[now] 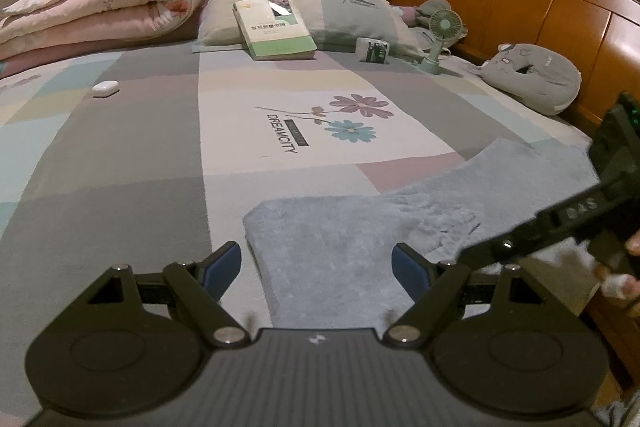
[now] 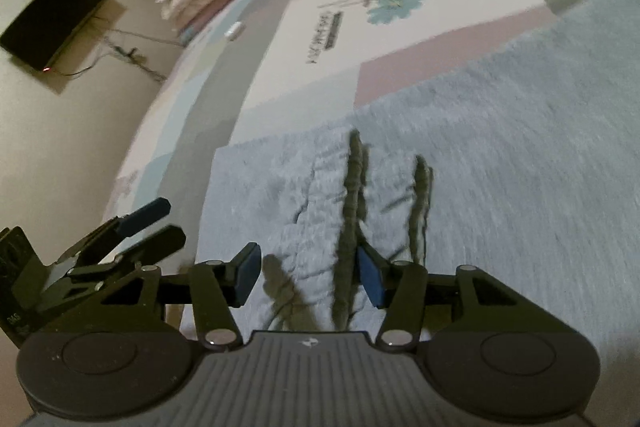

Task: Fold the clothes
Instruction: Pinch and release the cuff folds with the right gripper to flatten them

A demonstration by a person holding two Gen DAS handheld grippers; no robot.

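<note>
the soft blue cloth (image 1: 360, 227) lies flat on the bed (image 1: 120, 155), below the flower print (image 1: 352, 119). the left claw (image 1: 316, 267) and right claw (image 2: 310, 277) hang over the cloth's near end, both wide apart and holding nothing.

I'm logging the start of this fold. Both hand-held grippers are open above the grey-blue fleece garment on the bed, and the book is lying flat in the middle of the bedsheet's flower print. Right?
Not quite: the book leans against the pillow at the head of the bed, well beyond the flower print, as the left wrist view shows. Both the left hand-held gripper and the right hand-held gripper are open above the fleece garment.
</note>
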